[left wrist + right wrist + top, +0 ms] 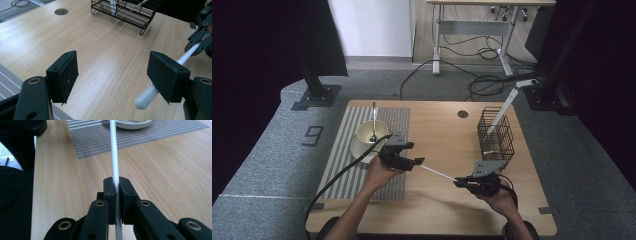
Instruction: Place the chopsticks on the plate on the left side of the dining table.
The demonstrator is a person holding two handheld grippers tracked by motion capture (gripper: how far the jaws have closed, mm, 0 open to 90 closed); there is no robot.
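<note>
Right tongs [116,185] are clamped on a thin white stick [113,152], jaws pressed tight against it low on its length. The stick runs out ahead of them toward the left tongs [112,72], whose jaws stand wide apart. In the left gripper view the stick's rounded free end lies just beside the inner face of one pad, partly behind it; whether it touches cannot be told. In the high view the stick [438,173] bridges the gap between the two tongs, above the wooden surface [442,135].

Risks, as a judgement:
- The grip sits near one end, so the long free length can pivot or droop in the jaws if it is bumped.
- If the left tongs close while the stick lies off to one side, the pads may catch only the tip and flick it loose.
- Closing both tongs and pulling out of line could bend or snap so thin a stick.

Count:
- Two tongs, one in each hand.
- One wire basket [495,136] beyond the right tongs, with at least two more white sticks in it; one long stick [504,108] leans up out of it.
- One bowl [371,131] on one plate, beyond the left tongs, with one spoon [373,120] standing in it.
- One striped mat [135,136] under them.
</note>
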